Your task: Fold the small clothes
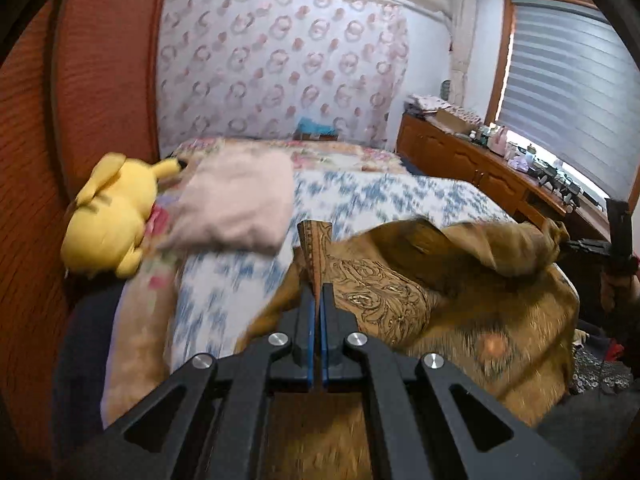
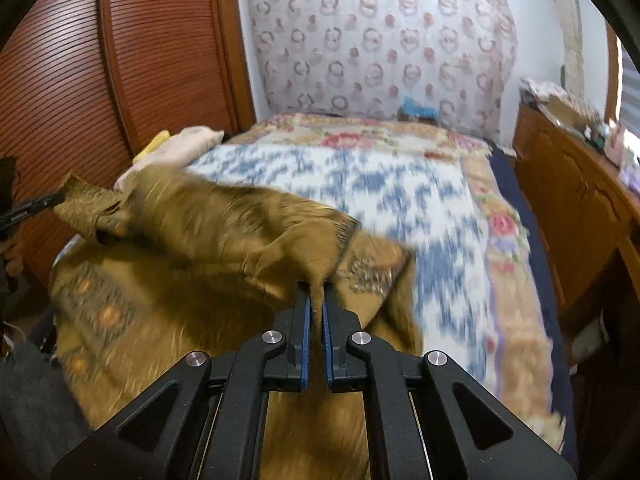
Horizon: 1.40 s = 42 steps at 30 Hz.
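Note:
A golden-brown patterned garment lies spread over the near end of the bed and is lifted between both grippers. My left gripper is shut on one corner of it; the pinched corner stands up above the fingertips. My right gripper is shut on another corner of the same garment. The right gripper also shows at the right edge of the left wrist view, and the left gripper at the left edge of the right wrist view. The cloth is blurred by motion.
The bed has a blue-and-white floral cover. A folded pink cloth and a yellow plush toy lie at the bed's left side by a wooden wardrobe. A wooden dresser with clutter stands along the right.

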{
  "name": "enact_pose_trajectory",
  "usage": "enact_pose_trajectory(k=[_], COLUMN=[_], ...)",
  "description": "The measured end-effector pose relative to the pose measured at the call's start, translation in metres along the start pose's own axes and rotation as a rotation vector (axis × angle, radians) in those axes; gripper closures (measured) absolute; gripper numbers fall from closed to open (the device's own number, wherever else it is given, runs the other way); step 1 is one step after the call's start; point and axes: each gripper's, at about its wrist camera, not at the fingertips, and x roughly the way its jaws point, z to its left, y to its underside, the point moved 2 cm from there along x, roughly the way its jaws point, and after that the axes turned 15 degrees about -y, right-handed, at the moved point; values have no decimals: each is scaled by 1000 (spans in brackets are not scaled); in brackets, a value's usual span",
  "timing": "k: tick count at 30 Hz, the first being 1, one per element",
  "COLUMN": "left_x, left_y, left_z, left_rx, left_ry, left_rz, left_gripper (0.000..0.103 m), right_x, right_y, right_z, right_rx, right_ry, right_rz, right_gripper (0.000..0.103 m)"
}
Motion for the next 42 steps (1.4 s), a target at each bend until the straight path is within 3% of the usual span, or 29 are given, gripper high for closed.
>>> enact_pose_trajectory(k=[8,19,21,25,26,32,42], left_x=[-39,-63,-63,-53,-50,-10,63], left_y=[10,-14,-16,-22,-22,-29,-35], left_z=[10,7,7,3,1,-8,-15], left_rx=[-2,30,35,43,46,75,119], left_ry=[-26,-33,-34,-39,-35,-10,-14], left_rz=[-7,-72,-77,-70,-66,4,123], left_gripper=[103,97,90,76,68,47,46], right_x=[-34,-52,-56,-67,-69,-62,1], right_y=[37,43,41,33,30,11,-6], right_z=[15,29,29,28,27,21,-26], right_rx=[10,-2,0,-5,-3,-21,32], right_ry=[2,-7,3,24,25,54,101], right_rz=[56,93,89,60,52,16,38], right_gripper=[101,97,95,89,87,61,51])
